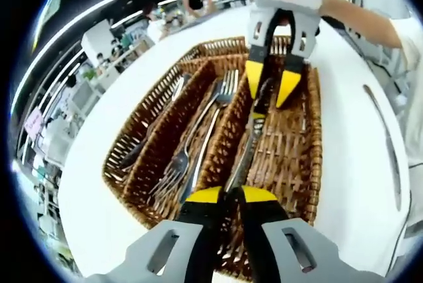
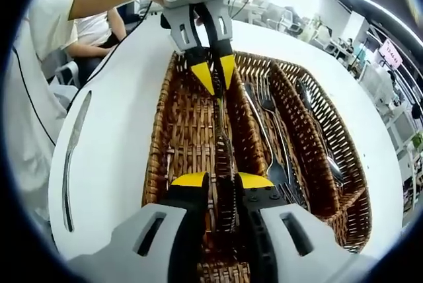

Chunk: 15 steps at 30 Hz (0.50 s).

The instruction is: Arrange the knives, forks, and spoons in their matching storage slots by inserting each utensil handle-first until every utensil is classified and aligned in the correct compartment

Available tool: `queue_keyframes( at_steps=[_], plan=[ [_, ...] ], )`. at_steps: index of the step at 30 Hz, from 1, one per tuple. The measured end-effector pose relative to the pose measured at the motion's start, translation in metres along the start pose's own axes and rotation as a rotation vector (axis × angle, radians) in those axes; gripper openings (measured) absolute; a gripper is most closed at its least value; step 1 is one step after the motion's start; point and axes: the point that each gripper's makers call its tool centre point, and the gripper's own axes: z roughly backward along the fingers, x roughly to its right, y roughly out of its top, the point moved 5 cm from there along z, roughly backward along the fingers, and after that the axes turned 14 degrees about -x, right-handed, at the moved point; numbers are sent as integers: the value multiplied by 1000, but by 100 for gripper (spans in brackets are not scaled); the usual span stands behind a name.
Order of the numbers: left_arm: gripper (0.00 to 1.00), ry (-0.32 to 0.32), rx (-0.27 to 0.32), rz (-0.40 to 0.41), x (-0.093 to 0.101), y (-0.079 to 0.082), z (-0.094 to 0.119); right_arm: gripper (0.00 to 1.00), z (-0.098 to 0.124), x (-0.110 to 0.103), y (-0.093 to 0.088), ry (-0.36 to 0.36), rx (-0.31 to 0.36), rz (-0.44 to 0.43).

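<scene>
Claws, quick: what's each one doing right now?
Left claw: shut on one end of the knife over the basket.
Right claw: shut on the knife's other end.

White round table [image 1: 344,164] with a wicker tray [image 1: 307,164] and one loose knife [image 1: 386,144].

The table top was plain white with a curved edge. The tray [image 2: 155,164], brown woven wicker split lengthwise into three compartments, sat near the middle of the table, and cutlery lay inside it. The knife [image 2: 73,144] lay flat on the bare table [image 2: 119,164] beside one long side of the tray, well apart from it and roughly parallel to it, between the tray and the table edge. Nothing else could be made out lying directly on the white top.
</scene>
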Motion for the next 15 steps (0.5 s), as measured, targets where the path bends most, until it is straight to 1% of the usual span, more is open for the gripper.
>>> queue_keyframes(
  at_steps=[2, 5, 6, 8, 12, 15],
  plan=[
    [8, 2, -4, -11, 2, 2, 1, 17, 0, 1, 0, -6, -8, -13],
    [8, -2, 3, -10, 1, 5, 4, 18, -1, -1, -1, -21, -19, 9],
    [8, 0, 6, -10, 1, 5, 6, 18, -1, -2, -1, -18, -16, 2],
    [8, 3, 4, -9, 1, 5, 7, 19, 2, -2, -1, -33, 4, 15],
    [8, 6, 0, -7, 1, 3, 9, 22, 7, -3, -3, -47, 8, 9],
    [8, 3, -3, -5, 4, 0, 11, 24, 13, -1, -3, -50, 24, -9]
  ],
)
